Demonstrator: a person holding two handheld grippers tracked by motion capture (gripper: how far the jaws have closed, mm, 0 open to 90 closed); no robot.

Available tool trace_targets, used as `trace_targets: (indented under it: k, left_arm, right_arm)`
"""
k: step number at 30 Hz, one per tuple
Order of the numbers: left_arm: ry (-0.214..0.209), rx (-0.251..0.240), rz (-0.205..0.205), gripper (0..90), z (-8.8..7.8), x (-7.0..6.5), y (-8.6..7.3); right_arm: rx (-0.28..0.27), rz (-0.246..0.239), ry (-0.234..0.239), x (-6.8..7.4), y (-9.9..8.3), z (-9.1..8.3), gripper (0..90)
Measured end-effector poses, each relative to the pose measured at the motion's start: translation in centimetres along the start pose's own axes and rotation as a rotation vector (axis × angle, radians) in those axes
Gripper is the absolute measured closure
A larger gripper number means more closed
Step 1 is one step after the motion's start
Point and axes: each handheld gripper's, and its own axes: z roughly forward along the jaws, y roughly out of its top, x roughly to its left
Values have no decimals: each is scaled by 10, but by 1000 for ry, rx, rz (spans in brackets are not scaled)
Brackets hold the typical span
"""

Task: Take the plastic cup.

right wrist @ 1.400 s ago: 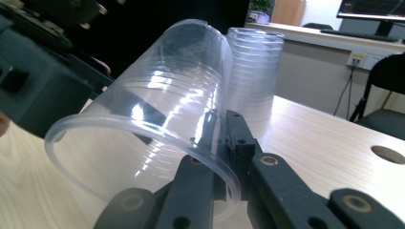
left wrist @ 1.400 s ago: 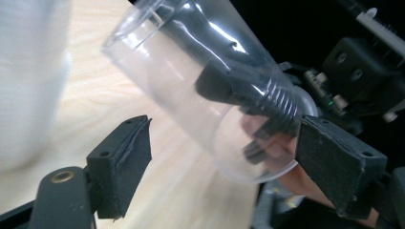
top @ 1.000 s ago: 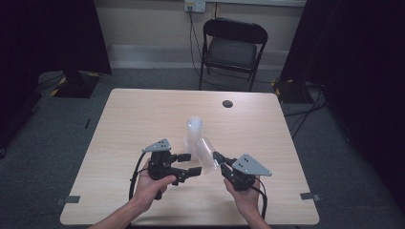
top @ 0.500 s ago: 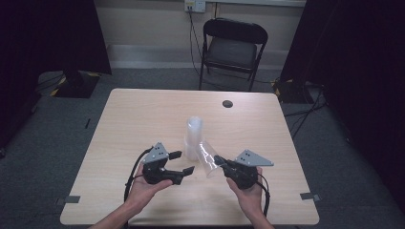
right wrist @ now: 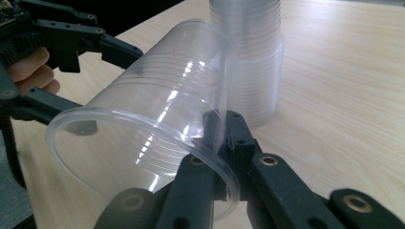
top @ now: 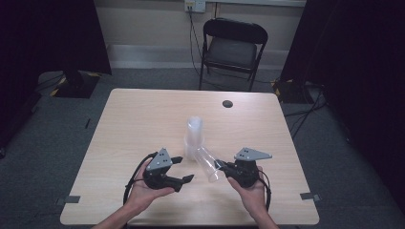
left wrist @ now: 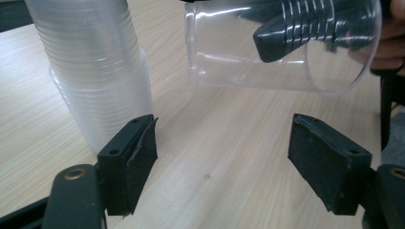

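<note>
High view: right claw (top: 220, 166) clamped on the rim wall of a single clear cup (top: 206, 163), which lies tilted on its side above the counter (top: 143, 119), base toward the cup stack (top: 194, 138); left claw (top: 184, 169) apart and empty, its jaws having just been closing with nothing between them; risk judged here: the pinch takes only one thin wall, so the cup may buckle or swing out if moved fast; its base sits just beside the stack, and a nudge could topple that tall column. Around: a small dark disc (top: 227, 103) at the far edge, well apart; a folding chair (top: 232, 47) beyond the counter; neither stands in the way.

Left gripper view: left claw (left wrist: 222, 160) open over bare wood, one pad just beside the foot of the stack (left wrist: 95, 71); the held cup (left wrist: 282, 45) hangs above and ahead, the other gripper's ribbed jaw showing through its wall; closing further while drifting sideways could catch the stack (the nearest obstacle) rather than the cup.

Right gripper view: right claw (right wrist: 217, 138) together on the rim, one jaw inside and one outside; the cup (right wrist: 157, 119) points toward the stack (right wrist: 250, 57), whether touching I cannot tell; the left gripper (right wrist: 62, 43) waits behind it; slippery plastic may slide out of the pinch.
</note>
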Motion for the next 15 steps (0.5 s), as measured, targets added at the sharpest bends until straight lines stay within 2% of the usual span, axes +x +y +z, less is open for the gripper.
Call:
trace_targets:
  k: [2, 3, 4, 5, 7, 9, 11, 13, 15]
  left_arm:
    - [7, 4, 9, 261, 0, 0, -1]
    - [22, 12, 22, 264, 1, -1, -3]
    - [22, 12, 22, 264, 1, -1, -3]
    - [22, 19, 35, 264, 1, -1, -4]
    - [24, 23, 51, 266, 2, -2, -5]
    - [15, 25, 60, 250, 3, -3, -6]
    - [25, 34, 78, 222, 4, -5, -5]
    - [33, 46, 82, 160, 6, -6, -5]
    - [28, 44, 93, 159, 6, -6, -5]
  right_arm:
    - [18, 1, 7, 0, 1, 0, 896]
    - [79, 9, 16, 0, 3, 1, 896]
    - [79, 9, 16, 0, 3, 1, 896]
    - [118, 17, 27, 1, 4, 2, 897]
    - [150, 18, 43, 1, 4, 4, 897]
    - [179, 20, 56, 2, 3, 6, 897]
    - [196, 23, 65, 3, 3, 8, 897]
    - [212, 23, 76, 3, 3, 9, 897]
    - [229, 29, 77, 2, 3, 10, 896]
